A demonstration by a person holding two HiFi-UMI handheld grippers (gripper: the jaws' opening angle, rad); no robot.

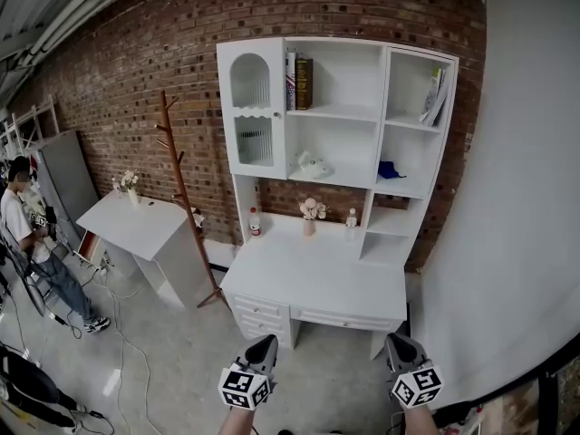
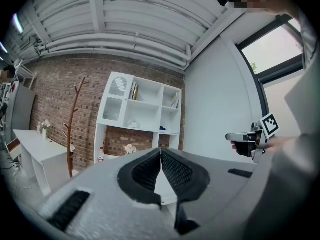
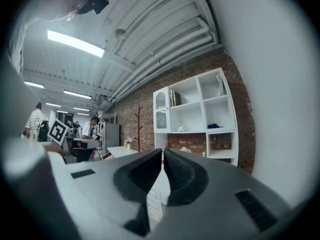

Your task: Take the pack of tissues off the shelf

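left gripper (image 1: pixel 265 343): jaws pinched together, nothing in 'em | right gripper (image 1: pixel 397 341): jaws closed too, empty | both hang low, well short of the white shelf unit (image 1: pixel 383 107)

Bare floor (image 1: pixel 172 343) runs up to the desk (image 1: pixel 317 284). A vase (image 1: pixel 311 217) and two bottles (image 1: pixel 255 223) stand below the open shelf (image 1: pixel 344 143); a coat rack (image 1: pixel 181 175) flanks the left.
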